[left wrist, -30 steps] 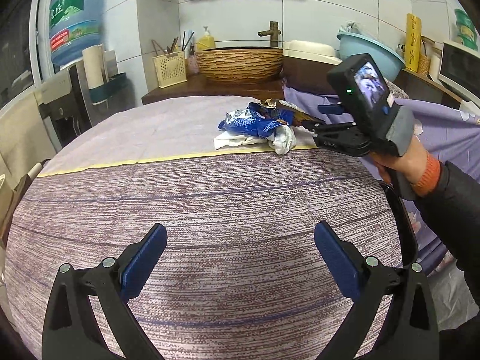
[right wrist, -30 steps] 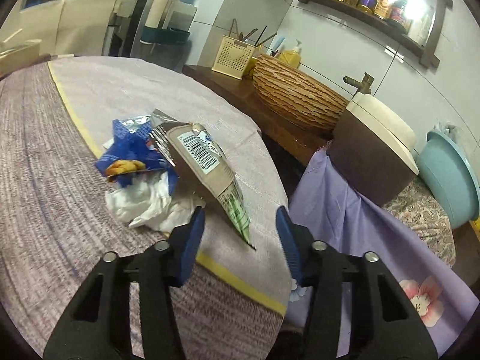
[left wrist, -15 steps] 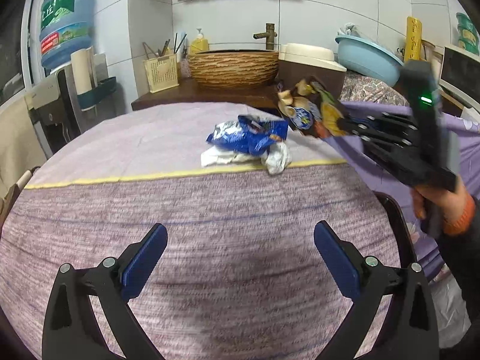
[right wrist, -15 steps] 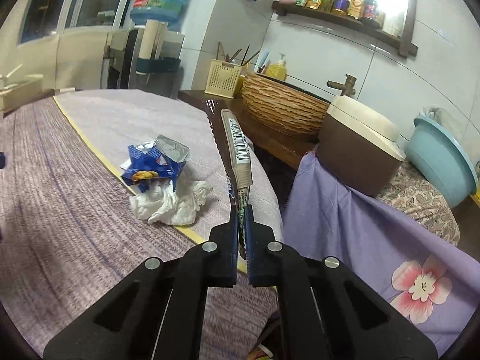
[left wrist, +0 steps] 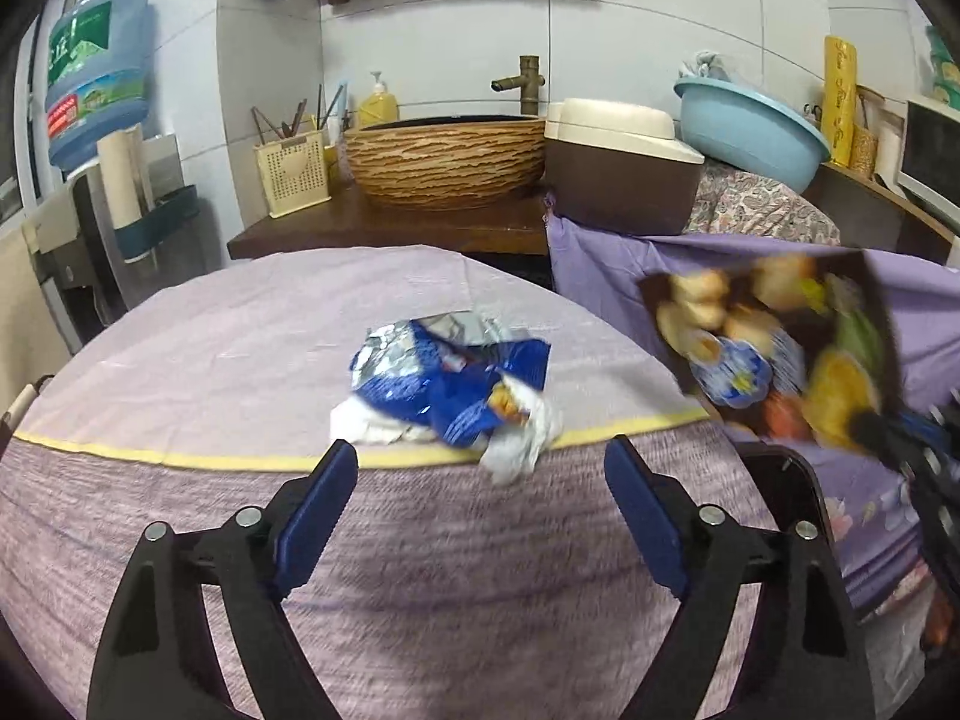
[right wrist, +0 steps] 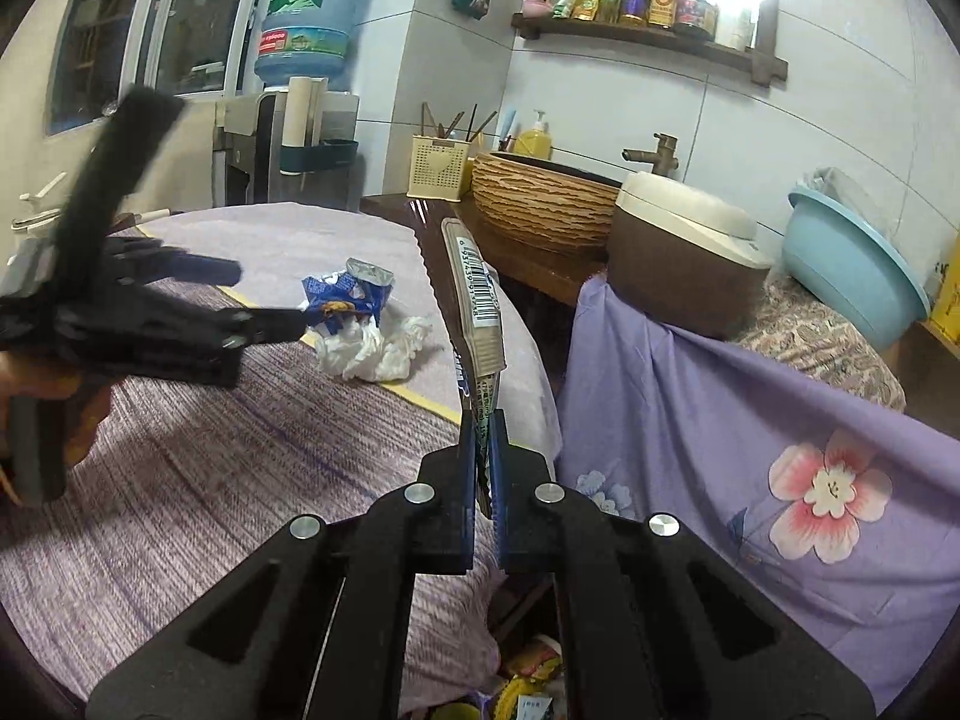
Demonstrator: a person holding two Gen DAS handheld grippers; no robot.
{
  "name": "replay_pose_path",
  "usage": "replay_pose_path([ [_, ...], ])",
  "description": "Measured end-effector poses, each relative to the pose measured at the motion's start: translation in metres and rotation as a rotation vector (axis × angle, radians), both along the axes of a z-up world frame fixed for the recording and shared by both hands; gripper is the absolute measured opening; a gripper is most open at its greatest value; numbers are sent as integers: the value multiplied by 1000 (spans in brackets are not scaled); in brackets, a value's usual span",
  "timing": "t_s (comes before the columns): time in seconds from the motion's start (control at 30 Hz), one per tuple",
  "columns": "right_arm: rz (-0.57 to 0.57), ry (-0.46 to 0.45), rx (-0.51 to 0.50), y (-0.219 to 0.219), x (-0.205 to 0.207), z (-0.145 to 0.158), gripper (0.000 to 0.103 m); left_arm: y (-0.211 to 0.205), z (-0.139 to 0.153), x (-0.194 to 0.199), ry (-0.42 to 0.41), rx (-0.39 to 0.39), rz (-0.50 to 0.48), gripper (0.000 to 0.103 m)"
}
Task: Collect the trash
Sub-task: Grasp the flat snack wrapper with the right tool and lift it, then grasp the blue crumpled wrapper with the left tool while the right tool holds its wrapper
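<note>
My right gripper (right wrist: 483,420) is shut on a brown snack bag (right wrist: 477,306) and holds it upright off the table's right edge; the bag shows blurred in the left wrist view (left wrist: 774,354). A crumpled blue wrapper (left wrist: 450,378) lies on white tissue (left wrist: 516,444) on the round table (left wrist: 240,330), near the yellow stripe. My left gripper (left wrist: 480,480) is open and empty, just short of the wrapper and tissue. In the right wrist view the left gripper (right wrist: 234,294) reaches toward the blue wrapper (right wrist: 345,294) and tissue (right wrist: 375,351).
A bin with trash (right wrist: 528,678) sits below the right gripper beside the table. A purple flowered cloth (right wrist: 750,438) hangs to the right. Behind stand a woven basin (left wrist: 444,162), a brown box (left wrist: 618,180), a blue tub (left wrist: 750,132) and a water dispenser (left wrist: 96,78).
My right gripper closed on the brown bag, lifted it off the pile and carried it right, off the table. My left gripper moved forward toward the blue wrapper and tissue.
</note>
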State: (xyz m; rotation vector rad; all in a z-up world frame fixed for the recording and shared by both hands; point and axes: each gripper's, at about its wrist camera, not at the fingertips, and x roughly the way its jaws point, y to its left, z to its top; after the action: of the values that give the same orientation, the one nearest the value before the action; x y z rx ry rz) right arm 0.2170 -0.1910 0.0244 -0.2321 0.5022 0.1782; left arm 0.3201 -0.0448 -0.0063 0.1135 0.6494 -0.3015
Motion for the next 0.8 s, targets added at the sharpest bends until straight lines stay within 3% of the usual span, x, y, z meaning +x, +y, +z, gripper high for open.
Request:
replay_pose_path([
  [0.2,-22,8,14,-12,-17,-7,5,-11,-11,26,31,18,41,64],
  [0.3,-36,21,41,-19,-23,-13,5,-10,-18,32,44,17,62,42],
  [0.4,-48,22,60,-24,-27,-17,5,-1,-16,31,36,-46,78,36],
  [0.5,-56,32,79,-28,-28,-21,5,5,-12,24,16,-57,85,26],
  [0.57,-57,39,94,-29,-30,-24,5,8,-10,19,9,-64,83,10],
  [0.8,-54,47,129,-29,-41,-30,5,26,0,-11,-25,-76,84,7],
])
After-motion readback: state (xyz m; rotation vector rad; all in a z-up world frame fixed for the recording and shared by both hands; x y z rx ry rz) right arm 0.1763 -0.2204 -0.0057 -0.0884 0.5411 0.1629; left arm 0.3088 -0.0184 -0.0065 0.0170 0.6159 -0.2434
